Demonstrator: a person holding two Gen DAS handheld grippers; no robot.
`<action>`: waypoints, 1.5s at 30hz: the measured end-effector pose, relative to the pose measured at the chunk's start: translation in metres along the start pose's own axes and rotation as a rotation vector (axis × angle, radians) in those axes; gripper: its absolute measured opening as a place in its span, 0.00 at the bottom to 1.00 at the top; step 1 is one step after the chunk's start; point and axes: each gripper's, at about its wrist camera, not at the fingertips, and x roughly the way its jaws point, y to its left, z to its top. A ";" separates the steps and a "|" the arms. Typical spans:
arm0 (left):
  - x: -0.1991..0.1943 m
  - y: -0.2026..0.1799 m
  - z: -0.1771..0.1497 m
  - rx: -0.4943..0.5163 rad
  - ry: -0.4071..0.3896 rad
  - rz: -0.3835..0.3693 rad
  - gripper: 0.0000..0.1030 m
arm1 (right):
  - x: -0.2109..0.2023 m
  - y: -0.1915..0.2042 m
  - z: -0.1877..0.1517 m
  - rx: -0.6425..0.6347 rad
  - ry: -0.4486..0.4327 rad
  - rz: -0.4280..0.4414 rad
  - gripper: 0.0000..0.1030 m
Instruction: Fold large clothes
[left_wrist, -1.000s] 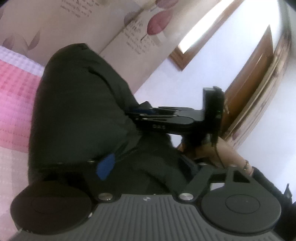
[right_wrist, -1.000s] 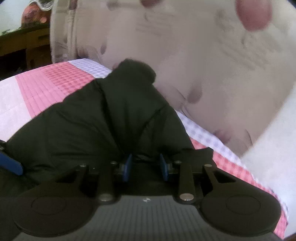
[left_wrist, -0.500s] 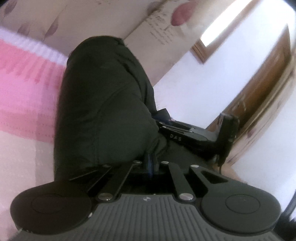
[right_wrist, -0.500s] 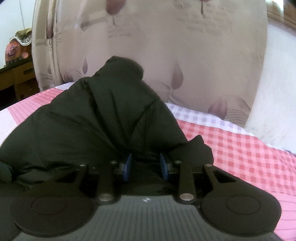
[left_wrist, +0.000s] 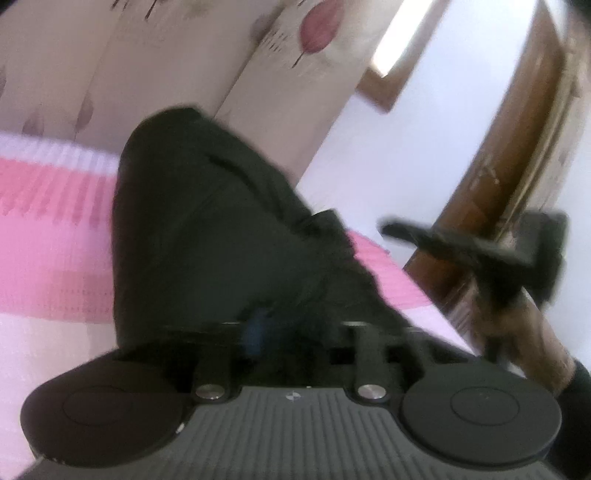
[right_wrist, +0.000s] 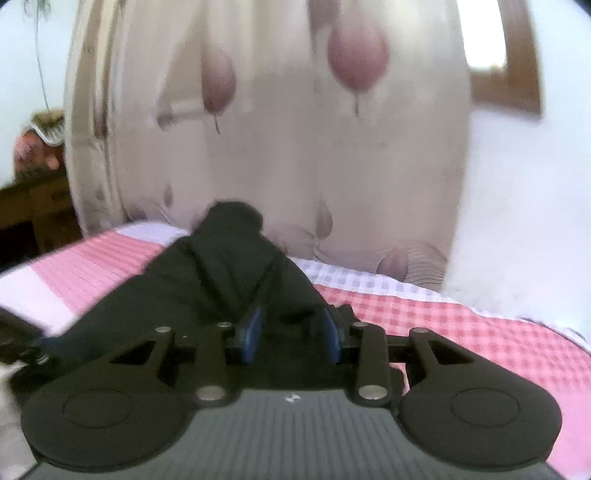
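Observation:
A black padded garment (left_wrist: 207, 236) lies heaped on the pink checked bedcover (left_wrist: 55, 236), its far end raised against the curtain. My left gripper (left_wrist: 299, 328) sits at its near edge with jaws opening; one blue pad (left_wrist: 255, 328) shows and dark cloth covers the other. My right gripper (left_wrist: 388, 227) hangs to the right, a gap of white wall between its tips and the garment. In the right wrist view the right gripper (right_wrist: 291, 328) is opening, its blue pads (right_wrist: 253, 328) apart, the garment (right_wrist: 229, 266) just beyond. The left gripper (right_wrist: 26, 347) shows blurred at the lower left.
A beige curtain with leaf prints (right_wrist: 277, 129) hangs behind the bed. A wooden door frame (left_wrist: 491, 177) and a white wall (left_wrist: 424, 140) stand at the right. A dark wooden cabinet (right_wrist: 29, 206) sits at the far left. A person's forearm (left_wrist: 532, 336) holds the right gripper.
The left gripper shut at the garment's edge, then spread again. The right gripper let the black cloth go and drew back to the right. The garment now looks lower and farther off.

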 end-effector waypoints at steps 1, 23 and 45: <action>-0.005 -0.006 0.000 0.015 -0.015 -0.001 0.73 | -0.020 0.004 -0.007 0.004 -0.003 -0.002 0.35; 0.018 -0.010 -0.036 0.199 -0.002 0.078 0.60 | -0.013 0.049 -0.118 0.114 0.140 -0.124 0.34; 0.019 -0.024 -0.033 0.235 0.027 0.128 0.65 | -0.015 0.031 -0.123 0.173 0.115 -0.079 0.36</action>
